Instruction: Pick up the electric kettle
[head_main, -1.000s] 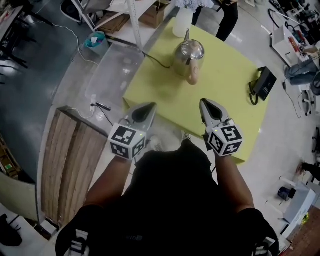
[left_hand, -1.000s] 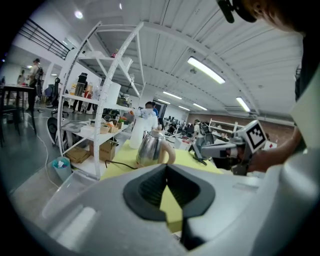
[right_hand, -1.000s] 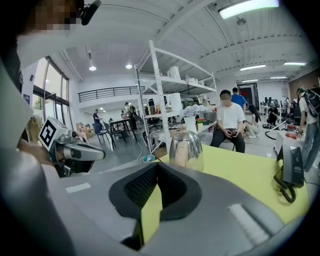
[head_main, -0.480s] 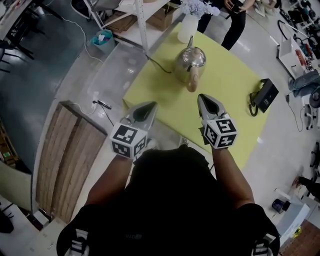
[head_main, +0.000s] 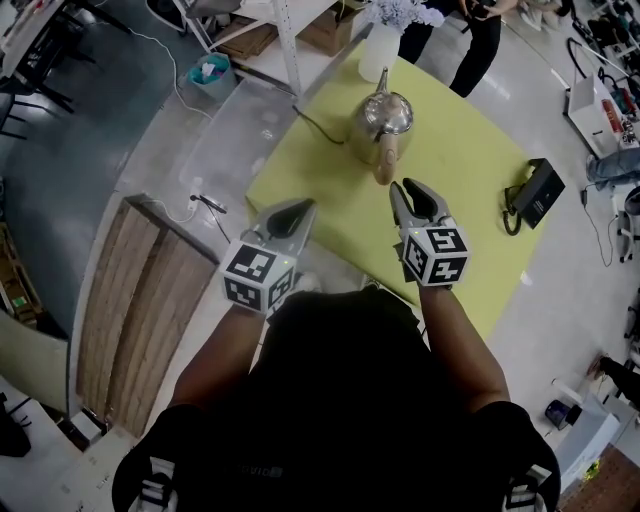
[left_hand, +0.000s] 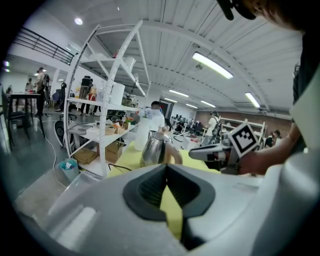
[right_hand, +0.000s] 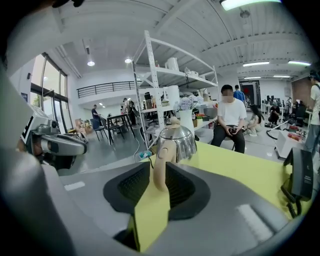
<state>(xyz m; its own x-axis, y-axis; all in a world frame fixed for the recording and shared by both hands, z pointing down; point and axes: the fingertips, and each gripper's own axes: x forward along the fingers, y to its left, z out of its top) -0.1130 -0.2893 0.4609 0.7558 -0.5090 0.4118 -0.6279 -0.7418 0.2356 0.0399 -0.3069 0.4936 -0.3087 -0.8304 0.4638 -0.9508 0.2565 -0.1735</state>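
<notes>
The kettle (head_main: 381, 117) stands on the yellow table (head_main: 460, 150) in the upper middle of the head view, its handle (head_main: 385, 160) pointing down the frame. Just below and right of the handle is the right gripper (head_main: 417, 193); its jaws have just been opening and stand partly apart, with no pad on the handle. The left gripper (head_main: 290, 210), lower left of the kettle at the table's edge, has its jaws together and empty.

No legible text.
Behind the jaws, the left black-and-white patterned marker cube (head_main: 258, 278) and the right marker cube (head_main: 435, 255) bear coded squares only; the dark shirt's (head_main: 340, 400) print is too faint.
</notes>
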